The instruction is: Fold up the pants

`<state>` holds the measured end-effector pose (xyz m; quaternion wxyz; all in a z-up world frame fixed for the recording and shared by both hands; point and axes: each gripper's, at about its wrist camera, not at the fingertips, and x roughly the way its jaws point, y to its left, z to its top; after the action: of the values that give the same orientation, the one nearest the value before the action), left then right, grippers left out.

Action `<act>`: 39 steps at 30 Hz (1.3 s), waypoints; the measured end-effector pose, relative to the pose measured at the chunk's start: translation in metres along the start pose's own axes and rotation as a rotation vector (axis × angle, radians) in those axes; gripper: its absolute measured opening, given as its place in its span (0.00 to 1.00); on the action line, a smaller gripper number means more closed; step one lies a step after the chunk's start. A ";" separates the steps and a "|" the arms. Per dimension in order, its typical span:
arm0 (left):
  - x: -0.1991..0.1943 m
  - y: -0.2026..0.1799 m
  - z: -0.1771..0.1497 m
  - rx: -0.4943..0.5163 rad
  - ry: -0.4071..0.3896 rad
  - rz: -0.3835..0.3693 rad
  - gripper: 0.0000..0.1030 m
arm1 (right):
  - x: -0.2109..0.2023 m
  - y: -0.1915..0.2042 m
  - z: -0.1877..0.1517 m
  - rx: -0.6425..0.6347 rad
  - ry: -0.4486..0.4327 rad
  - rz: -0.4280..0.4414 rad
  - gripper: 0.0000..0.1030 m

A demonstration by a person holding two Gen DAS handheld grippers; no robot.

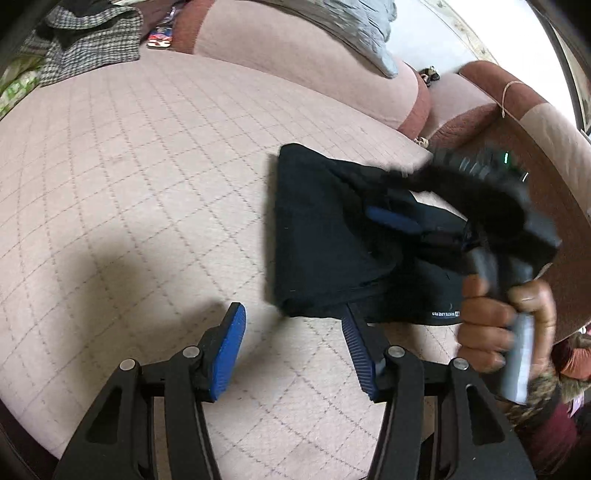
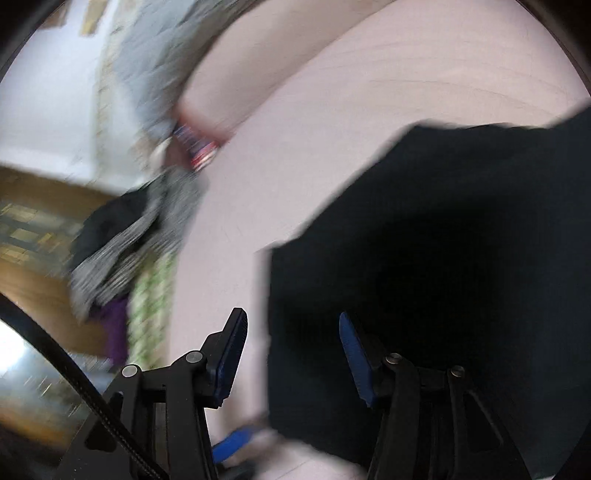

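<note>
Black pants [image 1: 325,236] lie folded into a compact stack on the pink quilted sofa seat [image 1: 147,177]. My left gripper [image 1: 293,350] is open and empty, its right finger at the stack's near edge. The right gripper [image 1: 399,221] hovers over the pants, held by a hand [image 1: 495,317]; one blue finger [image 1: 393,220] shows over the cloth. In the blurred right wrist view the pants [image 2: 443,258] fill the right side and my right gripper [image 2: 293,354] is open with nothing between its fingers, its right finger over the cloth.
A checked grey garment pile [image 1: 85,40] lies at the far left of the seat. A grey cushion [image 1: 354,33] rests on the sofa back. A brown armrest [image 1: 517,110] and a brown wooden panel [image 1: 546,206] rise to the right of the pants.
</note>
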<state>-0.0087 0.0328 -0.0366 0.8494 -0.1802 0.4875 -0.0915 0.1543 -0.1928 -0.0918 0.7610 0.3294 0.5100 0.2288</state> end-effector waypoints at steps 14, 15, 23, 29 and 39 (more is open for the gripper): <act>0.023 -0.033 0.025 0.074 -0.013 0.035 0.53 | -0.040 -0.003 0.025 0.112 -0.071 0.183 0.50; 0.022 -0.033 0.025 0.070 -0.012 0.034 0.53 | -0.030 0.001 0.023 0.102 -0.045 0.180 0.52; 0.001 -0.039 0.019 0.125 -0.056 0.151 0.67 | -0.049 0.001 -0.005 -0.092 -0.250 -0.288 0.58; -0.003 -0.063 0.011 0.207 -0.064 0.204 0.67 | -0.110 -0.005 -0.066 -0.163 -0.401 -0.398 0.63; -0.016 -0.102 -0.005 0.332 -0.098 0.221 0.76 | -0.123 0.001 -0.120 -0.221 -0.473 -0.461 0.70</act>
<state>-0.0192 -0.0563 0.0139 0.8950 0.0124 0.4408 -0.0680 -0.0032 -0.2445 -0.0454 0.9209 0.1652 0.3525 0.0220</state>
